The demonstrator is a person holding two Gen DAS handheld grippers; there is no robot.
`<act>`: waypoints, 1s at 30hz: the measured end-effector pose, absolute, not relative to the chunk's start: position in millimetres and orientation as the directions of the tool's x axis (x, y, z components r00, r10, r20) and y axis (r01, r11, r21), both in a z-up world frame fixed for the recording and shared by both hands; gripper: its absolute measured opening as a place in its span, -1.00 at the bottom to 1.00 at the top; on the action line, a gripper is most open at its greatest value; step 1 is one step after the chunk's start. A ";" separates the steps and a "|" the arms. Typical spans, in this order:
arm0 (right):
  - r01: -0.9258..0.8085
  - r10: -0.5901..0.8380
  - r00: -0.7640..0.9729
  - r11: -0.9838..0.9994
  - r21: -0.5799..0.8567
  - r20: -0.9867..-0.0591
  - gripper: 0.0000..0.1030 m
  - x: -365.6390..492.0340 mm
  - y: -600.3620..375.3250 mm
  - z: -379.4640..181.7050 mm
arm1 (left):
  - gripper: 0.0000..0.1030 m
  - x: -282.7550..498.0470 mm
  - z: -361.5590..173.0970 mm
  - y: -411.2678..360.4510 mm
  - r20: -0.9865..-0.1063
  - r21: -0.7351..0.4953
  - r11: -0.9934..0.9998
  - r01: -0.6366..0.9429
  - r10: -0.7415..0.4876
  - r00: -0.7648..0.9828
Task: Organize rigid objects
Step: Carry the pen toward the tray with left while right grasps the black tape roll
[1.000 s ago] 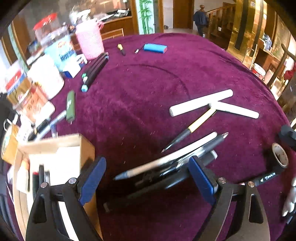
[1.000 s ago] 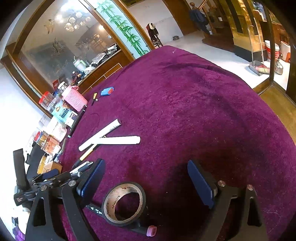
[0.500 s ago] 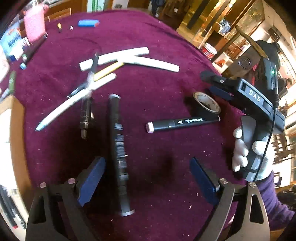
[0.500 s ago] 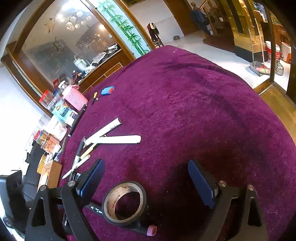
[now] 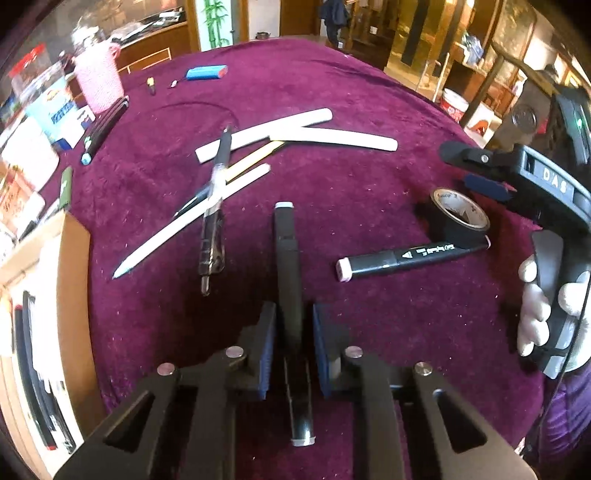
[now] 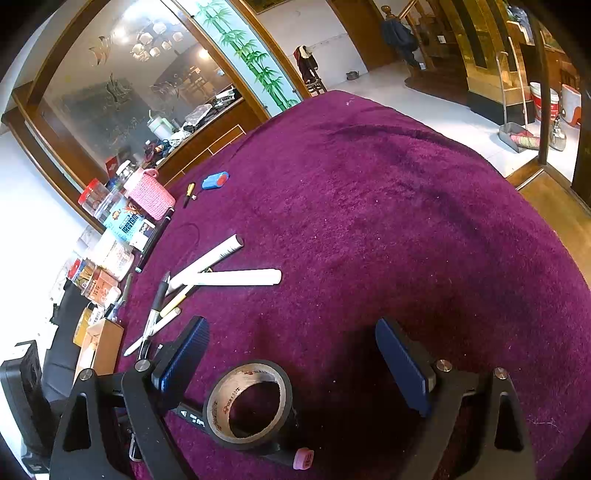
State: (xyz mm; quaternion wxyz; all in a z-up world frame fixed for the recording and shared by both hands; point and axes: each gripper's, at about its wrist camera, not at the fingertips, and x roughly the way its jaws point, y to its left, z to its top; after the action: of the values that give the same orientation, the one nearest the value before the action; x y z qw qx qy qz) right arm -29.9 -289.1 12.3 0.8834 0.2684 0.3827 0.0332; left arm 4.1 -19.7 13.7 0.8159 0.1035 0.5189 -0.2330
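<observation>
Black marker (image 5: 287, 258), midsection hidden, sits clamped in the just-closed left hand-held gripper (image 5: 289, 349).

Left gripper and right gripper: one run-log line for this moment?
left gripper: jaws just closing on black marker | right gripper: open, empty, above tape roll | storage box: marker not in yet

A round table (image 6: 369, 206) draped in deep purple velvet fills a wood-trimmed room. Behind it, a large etched-glass panel (image 6: 122, 85) in a brown wooden frame reflects ceiling lights, beside a narrow panel painted with green bamboo (image 6: 255, 59). A wooden sideboard (image 6: 207, 129) runs below the glass. Pale tiles cover the floor (image 6: 461, 122), where a dustpan and broom (image 6: 517, 136) lean near white buckets (image 6: 543, 99). Daylight brightens the white wall (image 6: 314, 26).
</observation>
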 end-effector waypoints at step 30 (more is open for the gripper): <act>0.137 0.256 0.710 0.863 0.486 -0.656 0.70 -33.0 -287.8 18.1 | -0.73 -61.1 54.4 60.0 -0.701 -0.341 0.853 0.394 -0.511 0.498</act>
State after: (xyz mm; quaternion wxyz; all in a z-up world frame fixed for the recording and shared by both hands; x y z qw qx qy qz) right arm -33.0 -287.8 18.1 0.8877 0.2593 0.3790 0.0336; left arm -61.1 60.0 54.4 0.8628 -0.0681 0.4267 -0.2623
